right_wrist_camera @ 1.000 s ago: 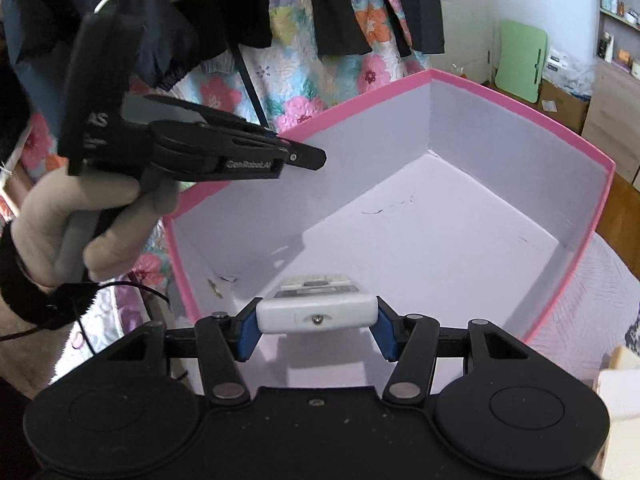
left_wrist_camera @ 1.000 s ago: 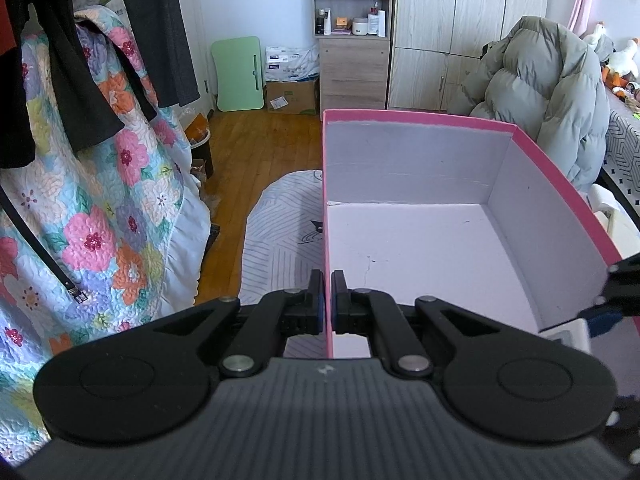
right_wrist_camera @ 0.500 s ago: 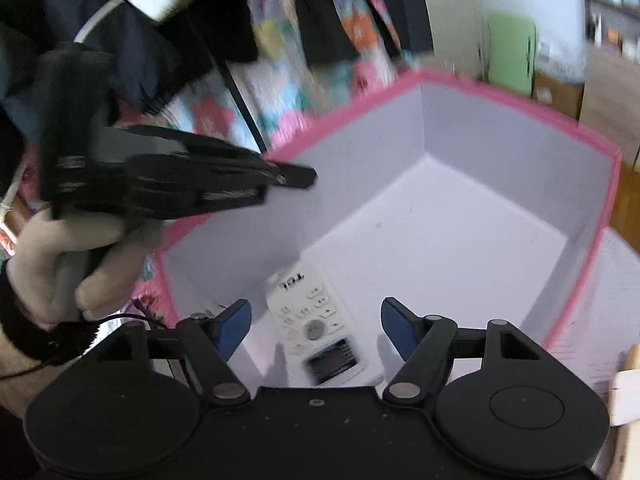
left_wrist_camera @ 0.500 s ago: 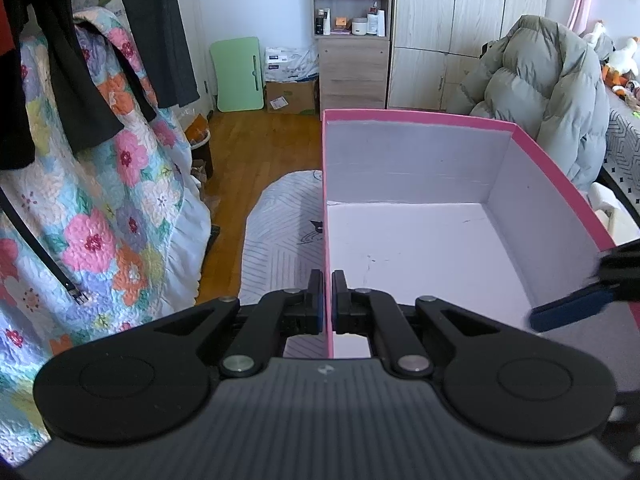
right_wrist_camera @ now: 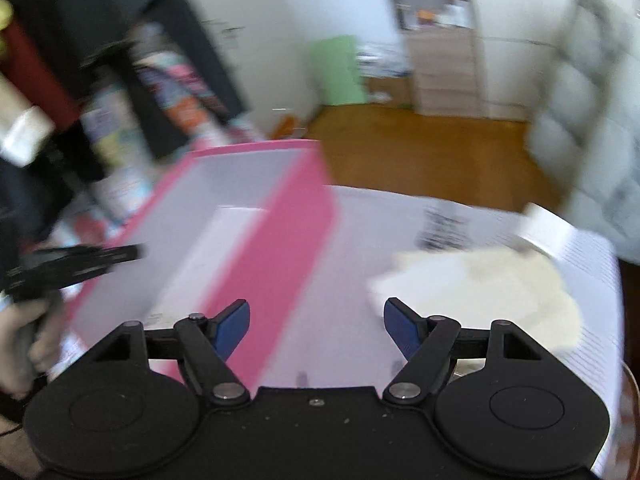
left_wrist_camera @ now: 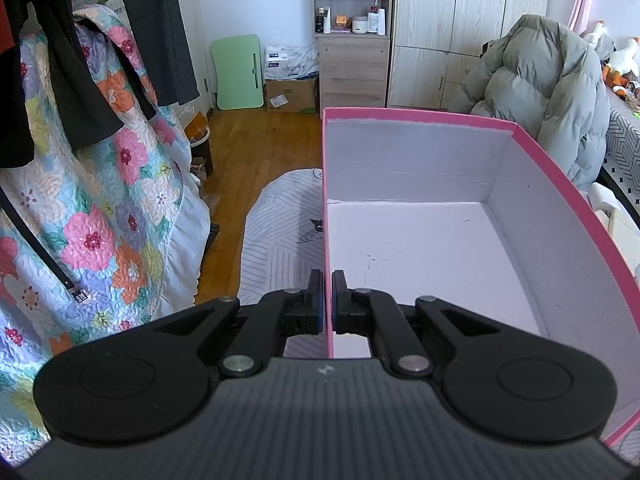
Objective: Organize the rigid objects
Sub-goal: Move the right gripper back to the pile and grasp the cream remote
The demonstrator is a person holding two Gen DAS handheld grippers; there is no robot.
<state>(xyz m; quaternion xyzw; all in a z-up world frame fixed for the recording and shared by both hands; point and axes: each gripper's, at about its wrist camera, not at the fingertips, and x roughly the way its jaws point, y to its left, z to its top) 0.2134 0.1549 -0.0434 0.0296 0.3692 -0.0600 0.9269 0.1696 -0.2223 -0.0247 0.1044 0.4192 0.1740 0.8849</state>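
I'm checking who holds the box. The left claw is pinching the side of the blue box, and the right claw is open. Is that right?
Almost. The box is pink, not blue, as the left wrist view shows. The left claw does pinch its side wall, and the right claw is open and empty.

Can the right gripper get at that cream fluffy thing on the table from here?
Probably yes: the right gripper is open and empty, and nothing stands between it and the cream fluffy thing; the pink box sits off left.

Left gripper (left_wrist_camera: 327, 304) clamps the near left wall of the pink box (left_wrist_camera: 560, 168), one finger outside, one inside. The pale box floor looks bare, though the gripper hides its nearest part. A striped mat (left_wrist_camera: 280, 240) lies beside it; a floral quilt (left_wrist_camera: 100, 220) hangs left.
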